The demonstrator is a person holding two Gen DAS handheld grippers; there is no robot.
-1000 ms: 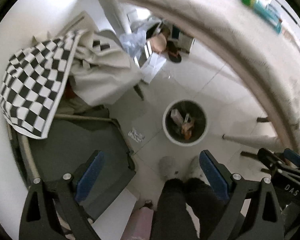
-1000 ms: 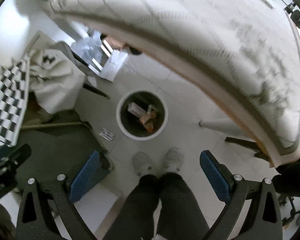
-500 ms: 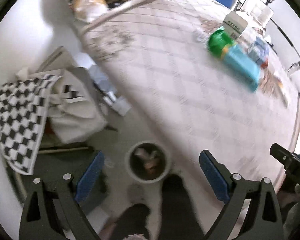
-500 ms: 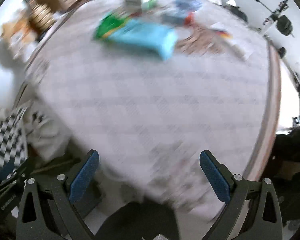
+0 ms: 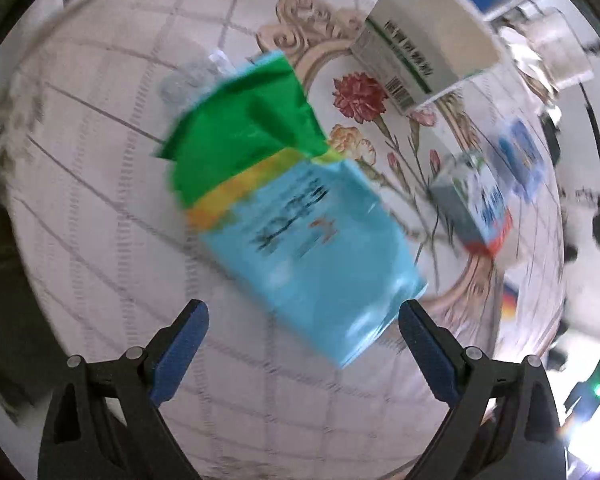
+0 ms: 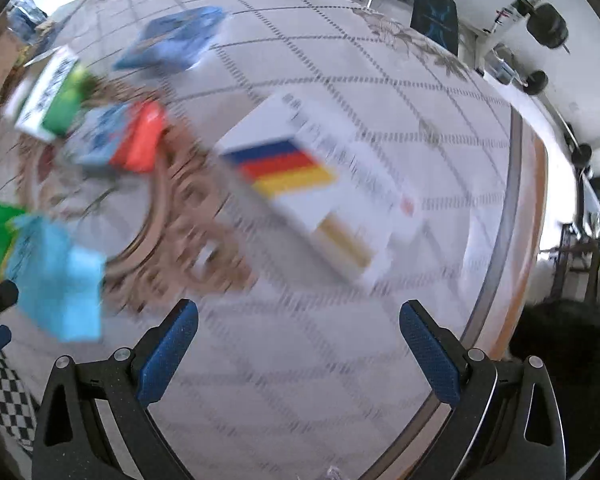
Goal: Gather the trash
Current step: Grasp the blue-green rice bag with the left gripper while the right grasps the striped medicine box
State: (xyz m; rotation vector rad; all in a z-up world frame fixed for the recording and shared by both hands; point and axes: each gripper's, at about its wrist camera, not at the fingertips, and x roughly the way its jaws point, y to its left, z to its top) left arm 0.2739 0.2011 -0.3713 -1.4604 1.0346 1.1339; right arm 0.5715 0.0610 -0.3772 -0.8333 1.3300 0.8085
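1. Worktop, round, under a pale grid-patterned cloth with a floral medallion; fills both views.
2. Blue-and-green snack bag, flat on the cloth, centre of left view; at 9 o'clock in right view.
3. White box with striped flag print, centre of right view, blurred.
4. White barcoded carton, at 1 o'clock of the bag.
5. Small blue-and-red carton, at 3 o'clock of the bag.
6. Left claw, spread wide, empty, above the bag's near end.
7. Right claw, spread wide, empty.
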